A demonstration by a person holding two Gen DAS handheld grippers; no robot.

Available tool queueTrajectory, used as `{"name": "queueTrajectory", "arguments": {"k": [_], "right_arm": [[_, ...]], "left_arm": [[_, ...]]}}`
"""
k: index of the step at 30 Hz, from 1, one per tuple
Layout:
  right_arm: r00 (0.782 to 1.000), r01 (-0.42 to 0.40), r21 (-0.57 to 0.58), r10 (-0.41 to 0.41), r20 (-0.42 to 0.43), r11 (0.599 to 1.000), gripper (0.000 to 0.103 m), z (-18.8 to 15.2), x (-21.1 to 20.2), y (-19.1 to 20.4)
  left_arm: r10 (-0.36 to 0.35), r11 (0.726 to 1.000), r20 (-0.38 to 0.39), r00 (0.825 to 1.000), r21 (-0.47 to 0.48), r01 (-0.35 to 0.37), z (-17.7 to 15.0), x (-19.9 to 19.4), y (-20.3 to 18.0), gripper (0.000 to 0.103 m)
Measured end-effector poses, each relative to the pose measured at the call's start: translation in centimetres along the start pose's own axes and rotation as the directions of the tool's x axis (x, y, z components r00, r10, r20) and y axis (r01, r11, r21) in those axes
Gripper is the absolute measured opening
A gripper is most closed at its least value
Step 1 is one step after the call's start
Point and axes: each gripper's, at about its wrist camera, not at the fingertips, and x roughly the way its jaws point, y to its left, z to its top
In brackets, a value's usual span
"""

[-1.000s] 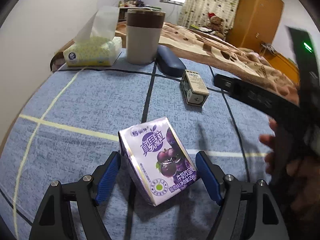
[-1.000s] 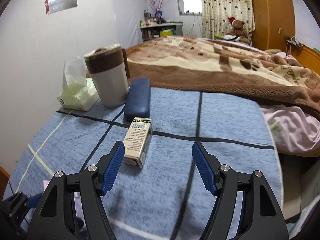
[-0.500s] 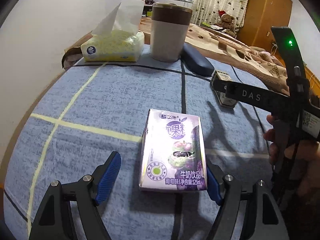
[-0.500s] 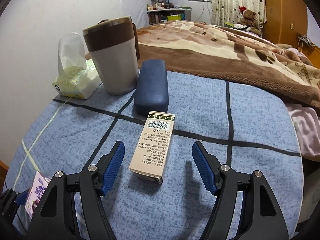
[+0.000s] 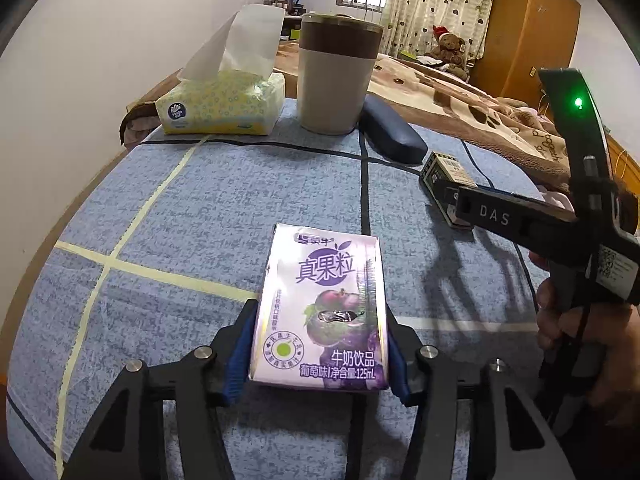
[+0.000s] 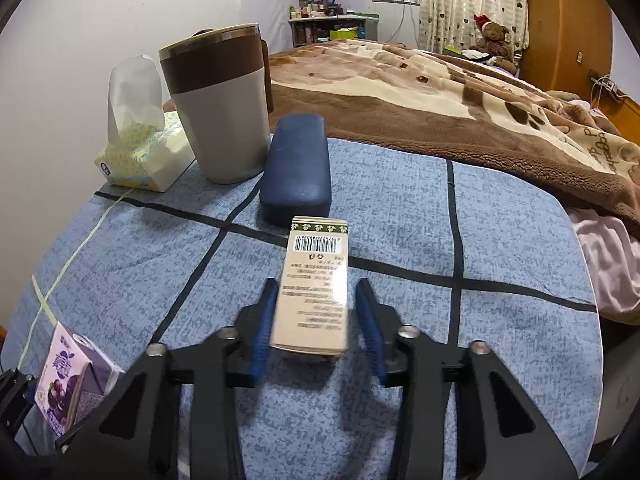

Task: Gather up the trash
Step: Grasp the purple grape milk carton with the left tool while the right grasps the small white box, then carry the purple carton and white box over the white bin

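Left wrist view: the left gripper (image 5: 318, 354), wide open a second ago, is closing its blue pads (image 5: 239, 360) onto the purple grape milk-drink carton (image 5: 322, 312), which now lies flat on the blue checked cloth (image 5: 200, 208), so this trash looks nearly ready to lift. Right wrist view: the right gripper (image 6: 316, 322) is likewise closing around the cream cardboard box with a barcode (image 6: 314, 288); a sliver of gap shows on its right side, so that grip seems unfinished.
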Motion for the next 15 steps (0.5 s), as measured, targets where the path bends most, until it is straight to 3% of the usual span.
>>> {"name": "queueTrajectory", "arguments": {"k": [15], "right_arm": [[0.998, -0.005, -0.008, 0.006, 0.058, 1.000, 0.032, -1.0, -3.3, -0.3]], "left_arm": [[0.006, 1.000, 0.037, 0.999, 0.017, -0.006, -0.7, -2.4, -0.8, 0.056]]}}
